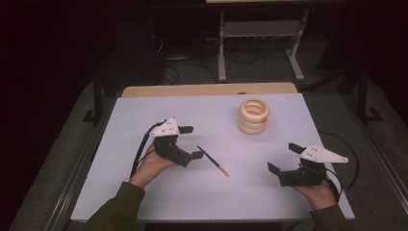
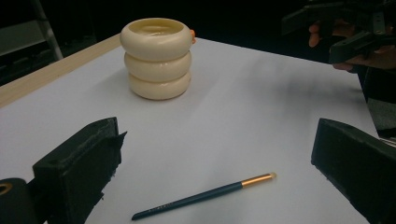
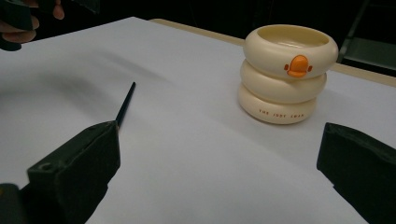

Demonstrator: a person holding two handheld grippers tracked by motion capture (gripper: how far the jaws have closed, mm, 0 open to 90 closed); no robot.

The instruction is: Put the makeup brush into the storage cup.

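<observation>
Brush lay flat on the white table, just beside the left gripper and between both grippers. Left gripper and right gripper were both spread wide and held nothing. The cream ringed holder stood upright farther back, well apart from the brush.

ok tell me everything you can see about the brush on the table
The makeup brush is slim, with a dark blue handle, a gold-coloured ferrule and a small pale tip. It lies flat on the white table, touching nothing else, between the open fingers of the left gripper, well short of the cream ringed holder.
</observation>
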